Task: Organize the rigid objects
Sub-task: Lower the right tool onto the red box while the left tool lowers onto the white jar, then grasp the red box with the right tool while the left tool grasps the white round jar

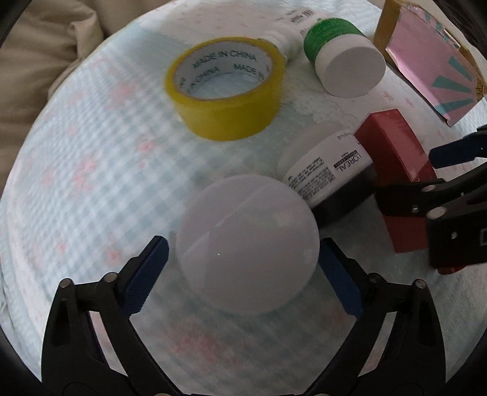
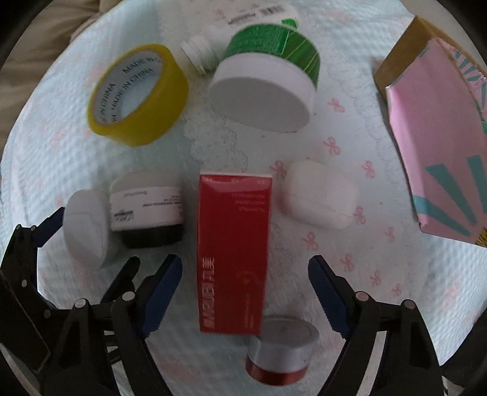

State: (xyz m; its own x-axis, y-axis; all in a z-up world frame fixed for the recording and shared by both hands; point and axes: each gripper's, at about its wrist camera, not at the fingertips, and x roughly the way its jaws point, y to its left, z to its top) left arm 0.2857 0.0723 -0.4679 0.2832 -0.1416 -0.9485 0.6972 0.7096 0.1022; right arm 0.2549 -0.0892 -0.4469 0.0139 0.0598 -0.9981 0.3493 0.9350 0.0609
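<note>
My left gripper [image 1: 243,274] stands open around a white round container [image 1: 246,243], its blue pads close beside it; the left pad shows a thin gap. From the right wrist view that container [image 2: 86,228] sits at the left with the left gripper [image 2: 86,246] around it. My right gripper [image 2: 246,292] is open, straddling a red box [image 2: 234,243] with room on both sides. In the left wrist view the red box [image 1: 392,146] lies at the right under the right gripper [image 1: 426,173]. A white jar with a black lid [image 1: 328,170] lies between the two.
A yellow tape roll [image 1: 225,88], a green-labelled jar with a white lid [image 1: 344,58] and a lidless white bottle [image 2: 243,18] lie farther off. A white rounded case [image 2: 319,195], a silver-lidded red jar [image 2: 280,350] and a pink box [image 2: 438,137] lie on the pale cloth [image 2: 380,274].
</note>
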